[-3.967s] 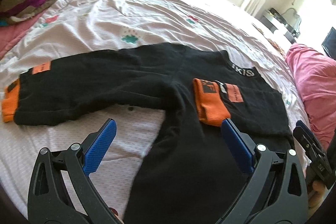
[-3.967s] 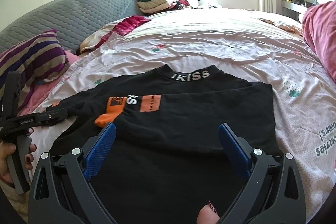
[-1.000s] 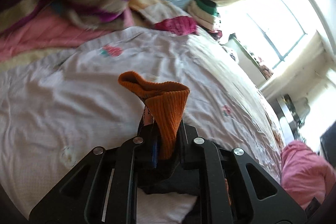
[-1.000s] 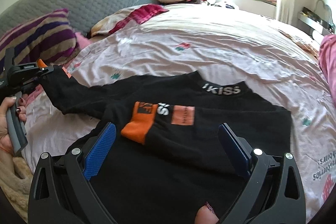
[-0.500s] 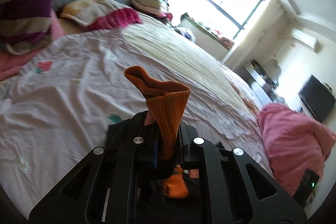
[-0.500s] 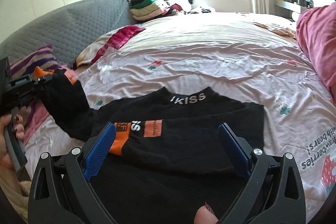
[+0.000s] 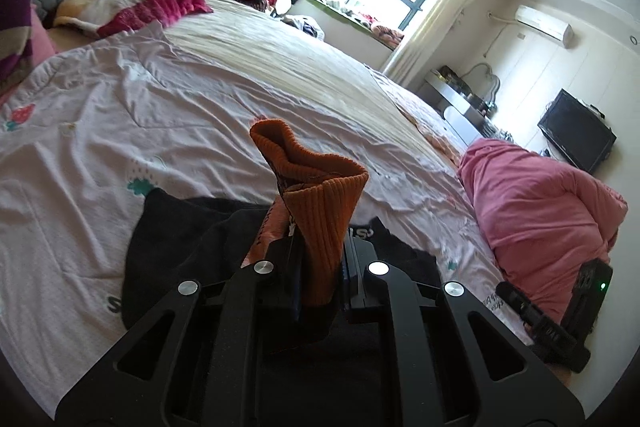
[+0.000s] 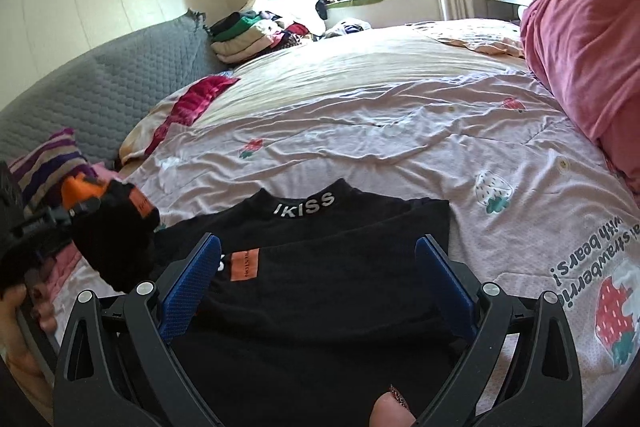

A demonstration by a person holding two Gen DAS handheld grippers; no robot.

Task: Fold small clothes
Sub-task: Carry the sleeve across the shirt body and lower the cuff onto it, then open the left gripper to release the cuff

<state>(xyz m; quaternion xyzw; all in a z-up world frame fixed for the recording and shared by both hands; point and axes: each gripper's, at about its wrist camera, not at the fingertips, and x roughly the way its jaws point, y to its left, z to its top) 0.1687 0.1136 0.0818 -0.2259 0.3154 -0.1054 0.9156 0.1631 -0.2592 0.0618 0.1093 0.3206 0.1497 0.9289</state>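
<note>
Black top (image 8: 320,291) flat on quilt (image 8: 380,131), collar at my 12 o'clock. Soft, light, floppy knit; ribbed orange cuff (image 7: 320,211) thickest, best hold. My left gripper (image 7: 320,267) pinched tight on cuff, sleeve lifted at 9 o'clock, tilted down. My right gripper (image 8: 316,291) spread wide, empty, angled down over body.

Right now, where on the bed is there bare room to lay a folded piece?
Bare sheet lies beyond the black top's collar, up to the clothes pile, and to its right up to the pink duvet. It is crowded on the left: the left gripper holds the orange cuff there, near the striped pillow.
</note>
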